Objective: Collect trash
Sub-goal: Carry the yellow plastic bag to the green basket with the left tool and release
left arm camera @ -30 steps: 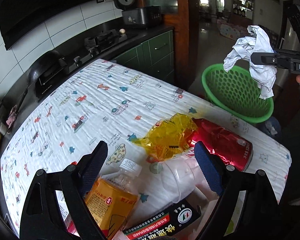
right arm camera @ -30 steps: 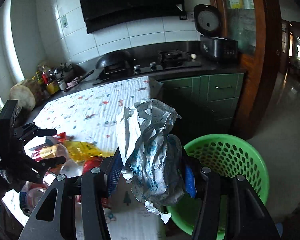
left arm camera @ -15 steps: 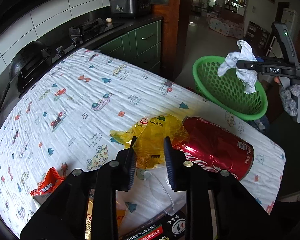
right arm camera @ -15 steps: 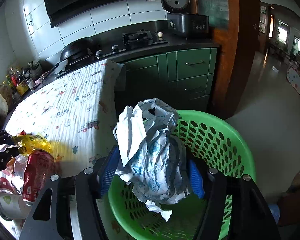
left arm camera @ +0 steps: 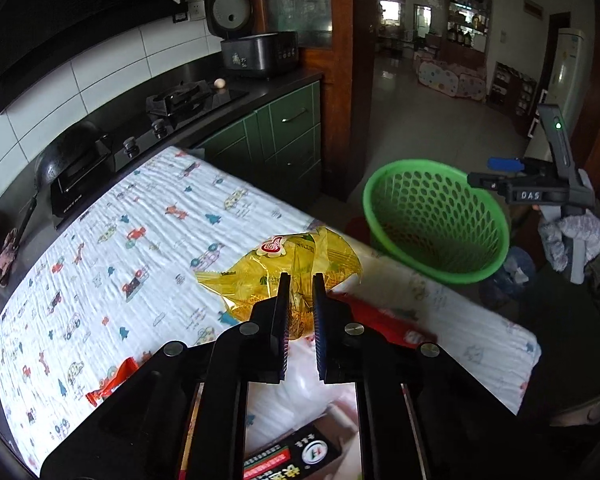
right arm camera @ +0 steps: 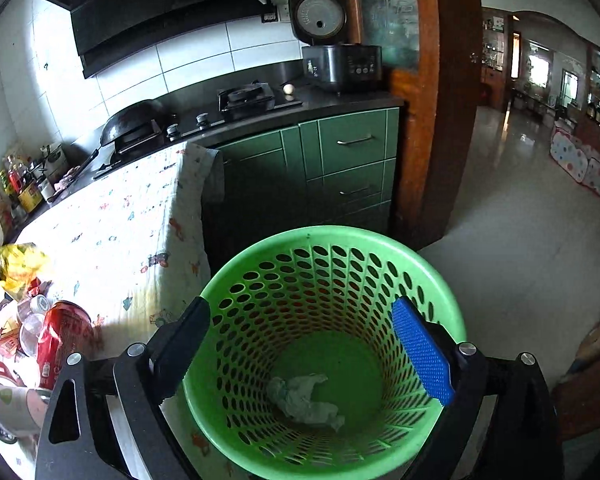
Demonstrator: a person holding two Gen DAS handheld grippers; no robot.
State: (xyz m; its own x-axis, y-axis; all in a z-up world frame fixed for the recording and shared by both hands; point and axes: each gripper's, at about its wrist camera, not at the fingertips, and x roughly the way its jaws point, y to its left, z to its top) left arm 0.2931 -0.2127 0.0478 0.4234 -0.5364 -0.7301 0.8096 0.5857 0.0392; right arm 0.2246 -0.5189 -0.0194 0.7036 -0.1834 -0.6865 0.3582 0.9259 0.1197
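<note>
Left wrist view: the yellow wrapper (left arm camera: 284, 276) is pinched between the two pads of the left hand-held gripper (left arm camera: 299, 312), whose jaws are drawn close together on its crinkled film. It hangs just above the table (left arm camera: 148, 240), which is covered by a white cloth printed with small cars. Just beyond and to the right of the wrapper lies a red can (left arm camera: 384, 322) on its side, blurred. Near the gripper's base a small red packet (left arm camera: 112, 380) rests on the cloth, and a box with printed characters (left arm camera: 296, 452) shows between the gripper's arms.

Off the table's right end stands the green basket (left arm camera: 432, 220), with the right hand-held gripper (left arm camera: 496, 172) held over its rim.

From the right wrist view, the right hand-held gripper (right arm camera: 300, 344) has its jaws spread wide and opening, with nothing between them. Directly below, a crumpled white paper (right arm camera: 304, 398) lies on the bottom of the green basket (right arm camera: 324, 240). At the left edge the yellow wrapper (right arm camera: 18, 264), the red can (right arm camera: 60, 336) and a clear plastic bottle (right arm camera: 30, 320) sit clustered on the table (right arm camera: 140, 216).
</note>
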